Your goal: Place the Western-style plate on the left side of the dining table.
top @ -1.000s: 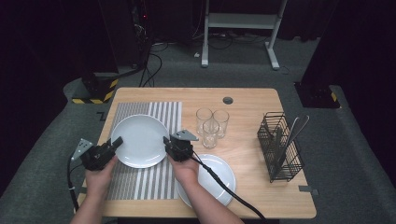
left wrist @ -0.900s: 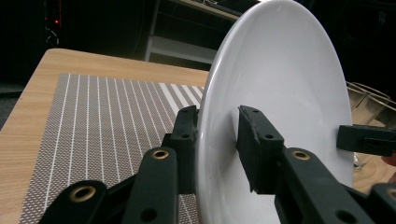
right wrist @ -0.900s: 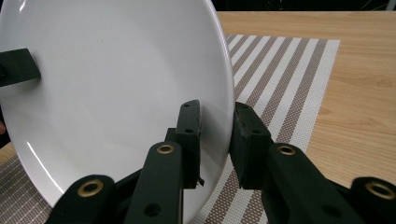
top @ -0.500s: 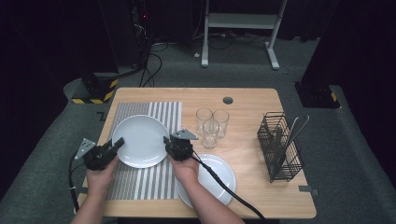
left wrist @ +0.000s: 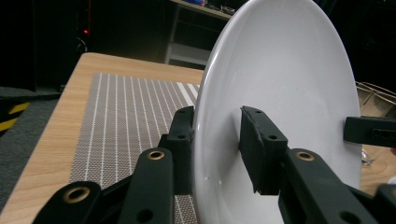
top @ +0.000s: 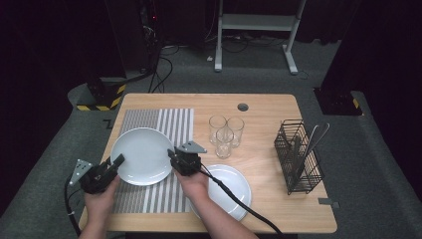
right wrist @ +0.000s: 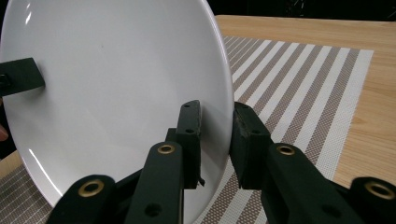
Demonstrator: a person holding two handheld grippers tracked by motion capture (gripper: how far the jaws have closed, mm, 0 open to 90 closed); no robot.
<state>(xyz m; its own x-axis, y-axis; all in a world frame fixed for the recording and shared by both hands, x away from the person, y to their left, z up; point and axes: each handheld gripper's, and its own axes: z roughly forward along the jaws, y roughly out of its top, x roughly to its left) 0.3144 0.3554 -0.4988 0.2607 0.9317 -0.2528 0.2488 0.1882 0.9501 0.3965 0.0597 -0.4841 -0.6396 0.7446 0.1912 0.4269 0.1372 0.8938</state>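
Observation:
A white plate hangs over the striped placemat, held by both grippers. My left gripper is shut on its left rim, and in the left gripper view the jaws clamp either face of the plate. My right gripper is shut on the opposite rim; the right gripper view has the plate edge pinched between the jaws. Each gripper view catches the other gripper's jaw at the plate's far rim.
A second white plate lies on the wooden table under my right forearm. Three clear glasses stand just past it. A black wire caddy with cutlery sits at the right. The mat stretches beneath.
The plate and both grippers have shifted slightly toward the near-left edge; both grips are unchanged.

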